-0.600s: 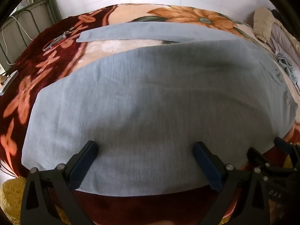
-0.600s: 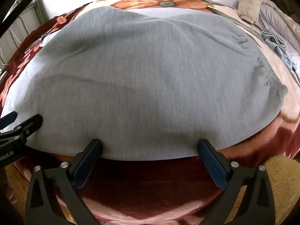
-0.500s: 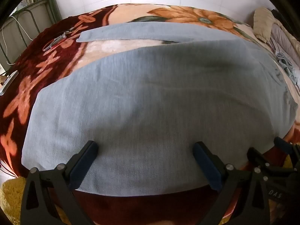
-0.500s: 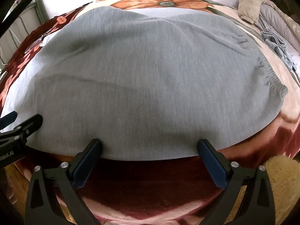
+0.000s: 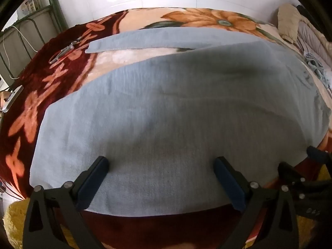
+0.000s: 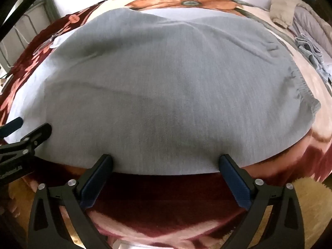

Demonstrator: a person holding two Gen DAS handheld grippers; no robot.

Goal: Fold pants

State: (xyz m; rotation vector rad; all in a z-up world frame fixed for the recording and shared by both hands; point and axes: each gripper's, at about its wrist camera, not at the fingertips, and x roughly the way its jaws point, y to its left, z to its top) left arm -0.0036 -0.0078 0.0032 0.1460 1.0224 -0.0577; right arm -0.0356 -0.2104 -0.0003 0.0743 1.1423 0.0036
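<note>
Grey pants (image 5: 176,112) lie spread flat on a flowered blanket on a bed. One leg runs toward me, the other leg (image 5: 166,38) lies further back. The elastic waistband (image 6: 298,89) is at the right in the right wrist view, where the pants (image 6: 166,87) fill the middle. My left gripper (image 5: 159,166) is open, its fingers over the near edge of the leg. My right gripper (image 6: 165,159) is open at the near hem, close to the waist end. Each gripper shows at the edge of the other's view.
The red and orange flowered blanket (image 5: 51,87) covers the bed. Scissors (image 5: 62,53) and a phone (image 5: 12,100) lie at the left. Piled clothes and a beige cushion (image 5: 288,23) sit at the right. A green metal frame (image 5: 51,10) stands at back left.
Both grippers have shifted only slightly. The pants lie as before, and both grippers stay open.
</note>
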